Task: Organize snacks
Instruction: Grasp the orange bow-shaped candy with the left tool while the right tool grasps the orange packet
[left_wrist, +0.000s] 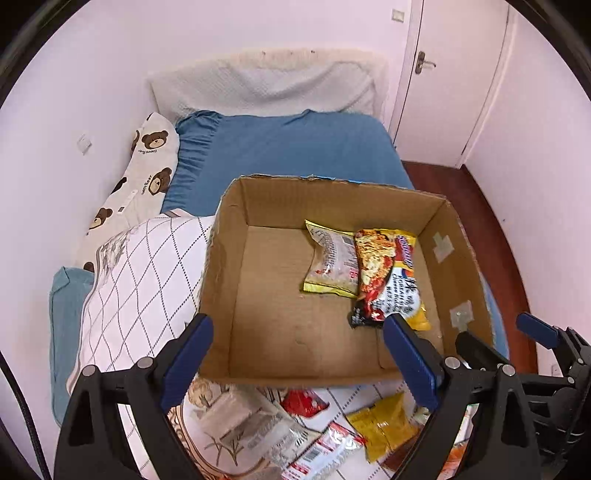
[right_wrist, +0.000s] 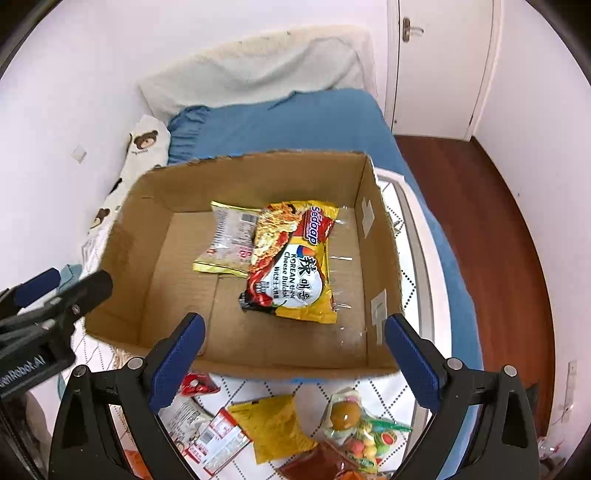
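An open cardboard box (left_wrist: 221, 258) (right_wrist: 125, 236) stands on the bed. Inside lie two noodle packets: a yellow and red Sedaap packet (left_wrist: 391, 280) (right_wrist: 295, 258) overlapping a pale yellow-edged packet (left_wrist: 332, 266) (right_wrist: 229, 240). My left gripper (left_wrist: 295, 332) hangs open above the box's near wall, nothing between its blue pads. My right gripper (right_wrist: 293, 332) is open too, empty, above the near wall. Loose snacks lie on the quilt in front of the box: a yellow packet (left_wrist: 384, 428) (right_wrist: 277, 424), a red packet (left_wrist: 303, 402) (right_wrist: 195, 384), a white and red packet (left_wrist: 325, 450) (right_wrist: 221, 439), a bag of coloured sweets (right_wrist: 354, 428).
The box rests on a diamond-pattern quilt (left_wrist: 140, 280) over a blue sheet (left_wrist: 295, 147). A bear-print pillow (left_wrist: 144, 173) lies against the left wall. The wooden floor (right_wrist: 480, 206) and a white door (right_wrist: 436, 62) are to the right. The other gripper shows at each view's edge (left_wrist: 532, 336) (right_wrist: 55, 291).
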